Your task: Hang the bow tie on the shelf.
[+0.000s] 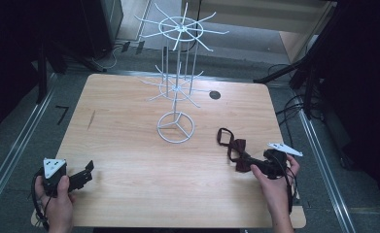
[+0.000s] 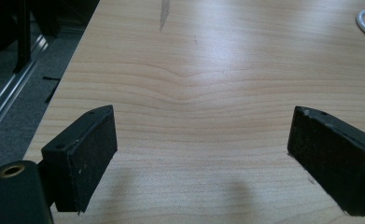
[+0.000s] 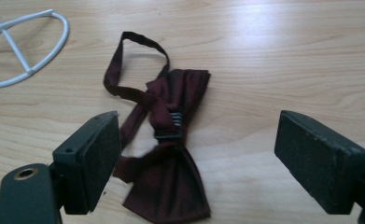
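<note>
My right gripper (image 3: 196,158), jaws spread, hovers over the bow tie (image 3: 171,154), which runs near-to-far between them; my left gripper (image 2: 201,158), also spread, is well apart.

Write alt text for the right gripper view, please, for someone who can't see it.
A dark red bow tie with a looped strap lies on a wooden table, between the open right gripper's two black jaws. Part of a white wire stand's base ring shows at upper left.

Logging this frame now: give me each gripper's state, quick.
Left gripper: open, holding nothing, above bare wooden table.
Right gripper: open, holding nothing, jaws either side of the dark red fabric bow tie.
</note>
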`<state>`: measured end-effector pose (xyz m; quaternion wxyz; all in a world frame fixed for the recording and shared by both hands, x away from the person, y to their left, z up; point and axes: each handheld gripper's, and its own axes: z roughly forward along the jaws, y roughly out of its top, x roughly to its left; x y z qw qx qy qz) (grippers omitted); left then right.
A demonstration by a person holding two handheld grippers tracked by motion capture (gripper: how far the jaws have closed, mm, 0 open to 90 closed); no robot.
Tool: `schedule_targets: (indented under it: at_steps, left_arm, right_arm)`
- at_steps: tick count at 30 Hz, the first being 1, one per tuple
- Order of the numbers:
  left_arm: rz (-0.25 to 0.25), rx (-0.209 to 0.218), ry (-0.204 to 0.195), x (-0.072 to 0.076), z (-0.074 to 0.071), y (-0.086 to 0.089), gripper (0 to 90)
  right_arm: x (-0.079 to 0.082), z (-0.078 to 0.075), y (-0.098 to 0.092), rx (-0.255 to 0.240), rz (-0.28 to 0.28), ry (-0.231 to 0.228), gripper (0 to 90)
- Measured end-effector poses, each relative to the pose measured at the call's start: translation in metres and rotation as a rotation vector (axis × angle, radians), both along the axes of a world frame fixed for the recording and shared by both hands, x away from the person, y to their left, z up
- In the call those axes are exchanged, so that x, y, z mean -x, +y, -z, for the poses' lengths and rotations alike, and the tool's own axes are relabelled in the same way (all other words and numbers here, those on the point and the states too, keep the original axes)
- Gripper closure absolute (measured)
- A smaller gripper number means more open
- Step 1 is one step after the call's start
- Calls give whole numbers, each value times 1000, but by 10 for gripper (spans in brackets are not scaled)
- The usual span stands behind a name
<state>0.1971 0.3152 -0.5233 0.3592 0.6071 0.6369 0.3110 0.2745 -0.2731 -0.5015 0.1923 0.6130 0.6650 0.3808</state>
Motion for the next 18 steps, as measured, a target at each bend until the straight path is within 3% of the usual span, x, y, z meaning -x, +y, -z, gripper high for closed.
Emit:
schedule_targets:
  at_steps: [8,18]
  left_arm:
    - [-4,3,0,-1,0,0,90]
    - [-2,6,0,-1,0,1,90]
  right_arm:
    - [-16,-1,24,38,-28,65,154]
    - [-32,13,46,66,-50,192,137]
